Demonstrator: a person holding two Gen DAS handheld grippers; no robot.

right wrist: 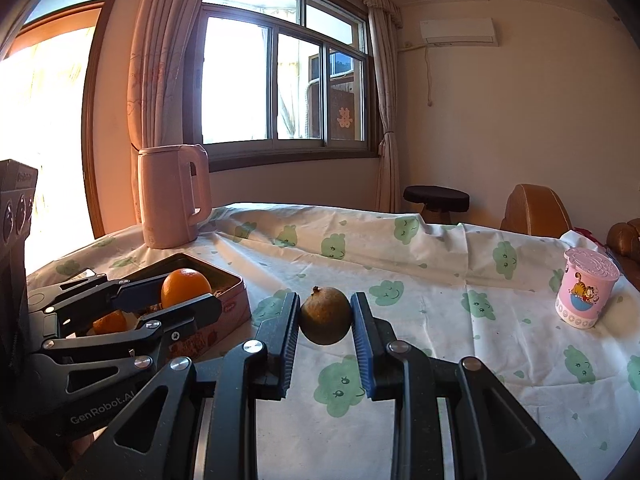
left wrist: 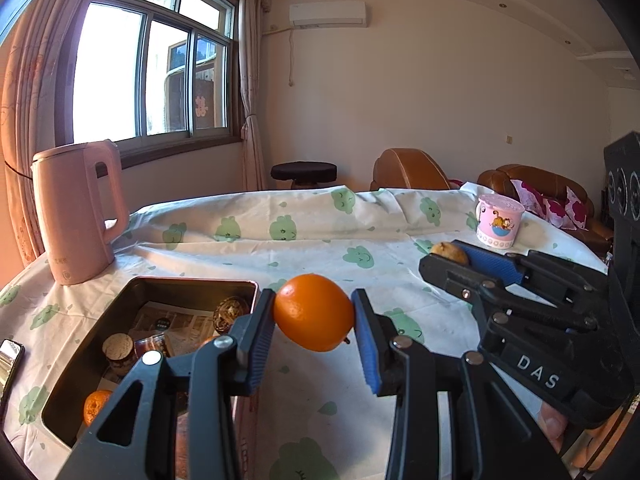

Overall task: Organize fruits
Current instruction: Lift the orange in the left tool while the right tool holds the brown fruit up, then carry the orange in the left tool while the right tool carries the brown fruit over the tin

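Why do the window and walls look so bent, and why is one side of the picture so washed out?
Both wrist views come through fisheye lenses, so the window frame bows. In the right wrist view, daylight blows out the left edge and tints the pink plastic kettle orange. The round orange fruit in the left gripper and the brown round fruit in the right gripper stay sharp.

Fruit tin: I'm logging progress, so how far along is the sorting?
Done: one small orange already lies in the tin. In hand: the left gripper holds an orange, the right gripper a brown fruit, both above the tablecloth. Left: dropping both in.
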